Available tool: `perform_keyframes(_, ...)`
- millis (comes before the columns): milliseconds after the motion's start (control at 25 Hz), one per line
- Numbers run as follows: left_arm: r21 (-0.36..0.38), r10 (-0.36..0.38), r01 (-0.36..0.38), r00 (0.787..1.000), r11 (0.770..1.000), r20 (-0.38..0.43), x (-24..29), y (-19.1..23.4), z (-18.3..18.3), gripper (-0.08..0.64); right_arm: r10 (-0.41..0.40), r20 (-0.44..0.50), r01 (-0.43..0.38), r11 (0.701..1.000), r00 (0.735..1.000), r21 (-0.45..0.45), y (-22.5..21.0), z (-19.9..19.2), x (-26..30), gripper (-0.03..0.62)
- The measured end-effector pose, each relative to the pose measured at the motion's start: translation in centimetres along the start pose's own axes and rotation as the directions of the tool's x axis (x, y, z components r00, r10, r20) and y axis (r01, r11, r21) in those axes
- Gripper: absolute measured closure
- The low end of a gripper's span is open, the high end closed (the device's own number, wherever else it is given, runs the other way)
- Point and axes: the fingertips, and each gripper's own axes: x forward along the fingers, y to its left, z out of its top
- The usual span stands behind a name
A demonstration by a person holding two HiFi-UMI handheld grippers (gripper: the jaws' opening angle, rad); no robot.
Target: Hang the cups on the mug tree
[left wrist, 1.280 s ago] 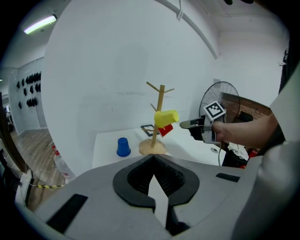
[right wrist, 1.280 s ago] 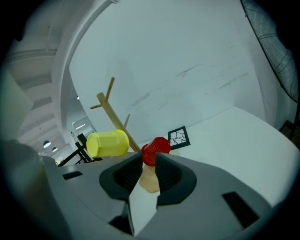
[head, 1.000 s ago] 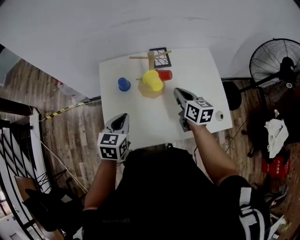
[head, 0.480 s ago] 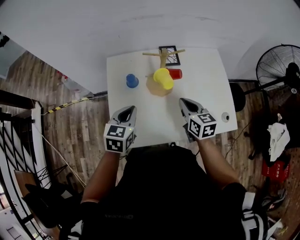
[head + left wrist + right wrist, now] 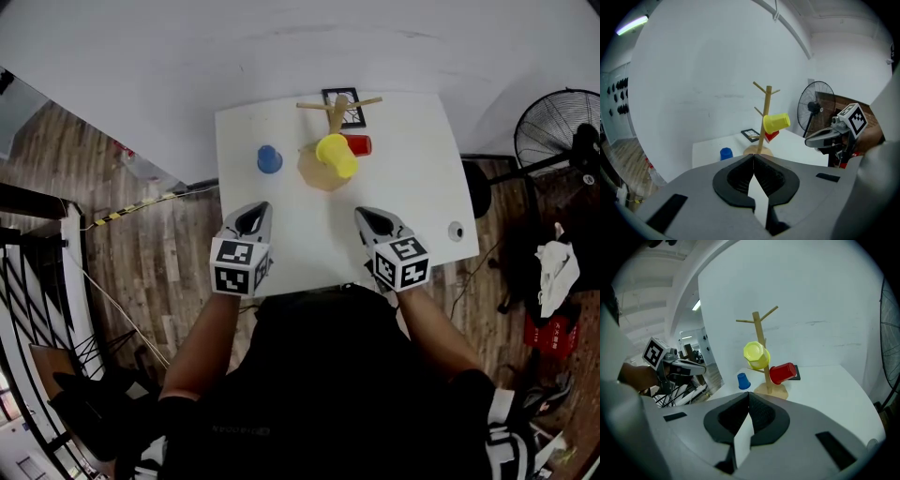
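Blue cup [image 5: 269,159] alone awaits hanging on the mug tree [image 5: 338,111], standing by the counter's [image 5: 422,187] left edge, and with left claw [image 5: 252,217] and right claw [image 5: 370,218] pressed together, empty, one must open around it.

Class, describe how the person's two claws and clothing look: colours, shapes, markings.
The left claw and right claw match: grey bodies narrowing to black ribbed pads, each carrying a white cube printed with black square markers. The person wears a black top, forearms bare.
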Motion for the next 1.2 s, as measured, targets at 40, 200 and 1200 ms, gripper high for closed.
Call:
perform_keyframes(40, 0.004, 0.003, -0.003, 1.000, 1.000, 0.003, 0.1, 0.3, 0.1, 0.545, -0.003, -0.002, 0.003, 1.000, 1.000, 0.000, 0.2, -0.1, 0.0, 0.584)
perform_keyframes(200, 0.030, 0.023, -0.022, 0.999, 0.999, -0.022, 1.6, 2.6, -0.3, 0.543, -0.019, -0.001, 0.019, 1.000, 1.000, 0.006, 0.6, -0.1, -0.2, 0.584)
perform_keyframes(1200, 0.147, 0.100, -0.071, 0.973, 0.987, -0.207, 16.4, 10.8, -2.4, 0.305, -0.155, -0.002, 0.155, 0.987, 0.988, 0.045, -0.3, -1.9, -5.4, 0.584)
